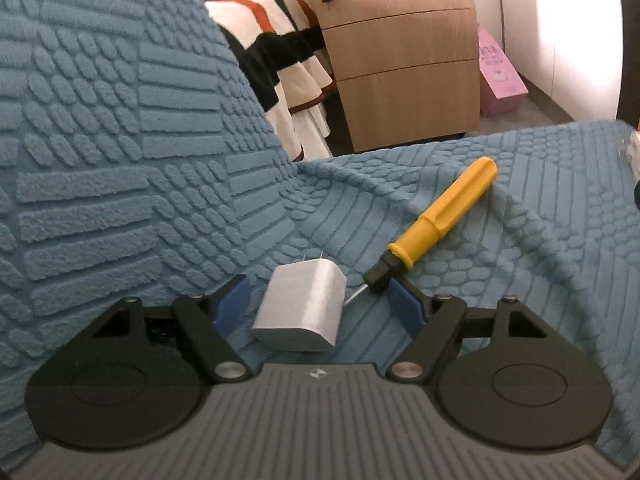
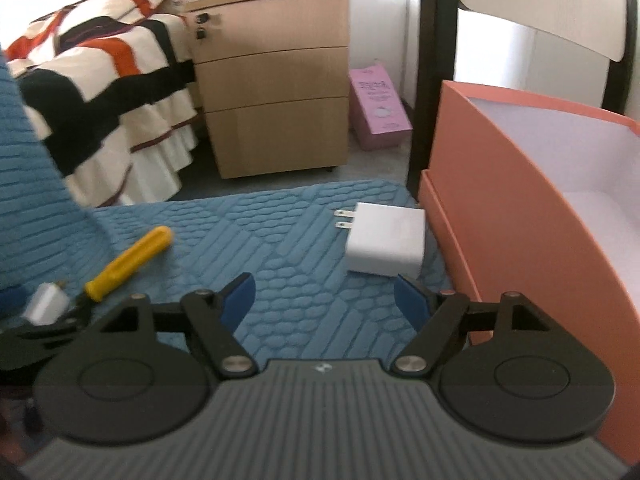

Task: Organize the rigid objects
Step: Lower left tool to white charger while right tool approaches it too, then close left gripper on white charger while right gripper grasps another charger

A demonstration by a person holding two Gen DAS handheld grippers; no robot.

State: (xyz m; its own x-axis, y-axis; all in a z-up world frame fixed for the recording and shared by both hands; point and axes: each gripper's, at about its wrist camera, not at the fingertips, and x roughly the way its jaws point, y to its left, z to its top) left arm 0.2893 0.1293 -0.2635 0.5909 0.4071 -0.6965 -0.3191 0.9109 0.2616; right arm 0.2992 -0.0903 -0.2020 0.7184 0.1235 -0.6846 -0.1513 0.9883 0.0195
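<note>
A small white plug adapter (image 1: 302, 308) lies on the blue textured mat (image 1: 120, 160) between the open fingers of my left gripper (image 1: 320, 300), untouched on either side. A yellow-handled screwdriver (image 1: 440, 216) lies just beyond the right finger. In the right wrist view, a larger white charger (image 2: 386, 240) lies on the mat (image 2: 280, 248) beside an orange box (image 2: 500, 208), ahead of my open, empty right gripper (image 2: 324, 296). The screwdriver (image 2: 128, 258) and small adapter (image 2: 48, 302) show at left there.
A wooden drawer cabinet (image 2: 272, 92) and a pink carton (image 2: 378, 104) stand on the floor beyond the mat. A striped bedspread (image 2: 100, 92) hangs at left. A dark chair frame (image 2: 426, 60) rises behind the orange box. The mat folds up at left (image 1: 100, 80).
</note>
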